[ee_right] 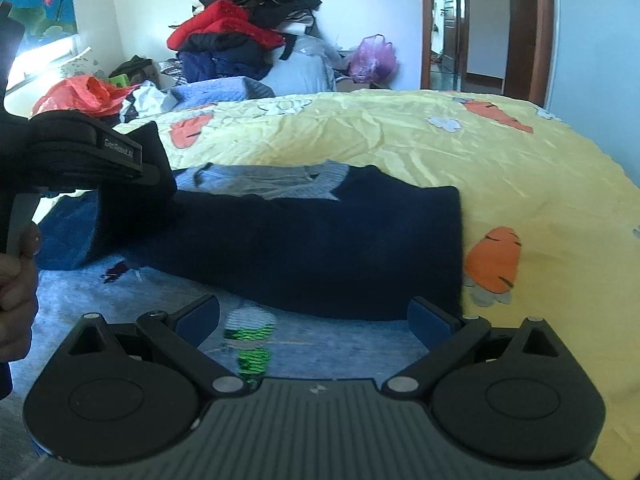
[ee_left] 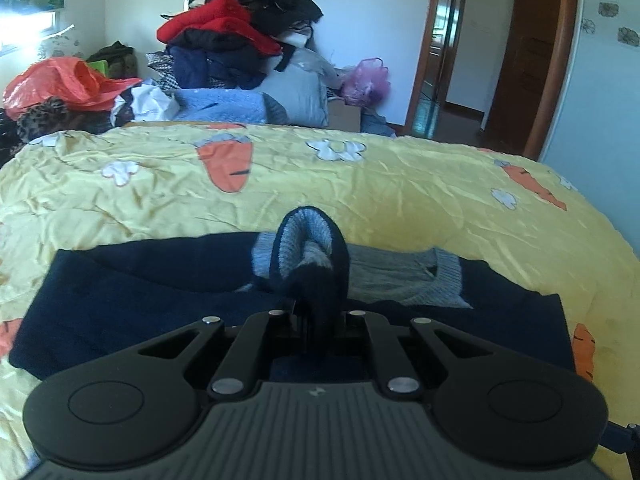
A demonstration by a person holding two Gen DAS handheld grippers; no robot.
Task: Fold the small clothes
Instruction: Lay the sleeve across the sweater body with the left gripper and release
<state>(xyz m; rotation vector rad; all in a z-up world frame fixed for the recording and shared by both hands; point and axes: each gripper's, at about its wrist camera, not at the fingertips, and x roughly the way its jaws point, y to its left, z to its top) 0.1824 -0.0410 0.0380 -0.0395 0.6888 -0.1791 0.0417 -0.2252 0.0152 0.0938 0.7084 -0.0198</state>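
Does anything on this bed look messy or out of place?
The navy sweater isn't lying flat: the left gripper has pinched up a bunched sleeve or edge, showing its grey inside. Behind the yellow bedspread, a tall clothes pile leans untidily against the wall.

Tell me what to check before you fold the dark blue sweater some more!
1. Left gripper has hold of the sweater: ok, its fingers are shut on a bunched sleeve cuff.
2. Right gripper is ready to grab: ok, its jaws stand wide open with nothing between them.
3. Right gripper is near the sweater's edge: ok, it hovers just short of the near hem.
4. Sweater lies flat on the yellow bedspread: not ok, the left side is lifted and doubled over.
5. Grey collar is in sight: ok.
6. Held cuff will not slip: cannot tell.
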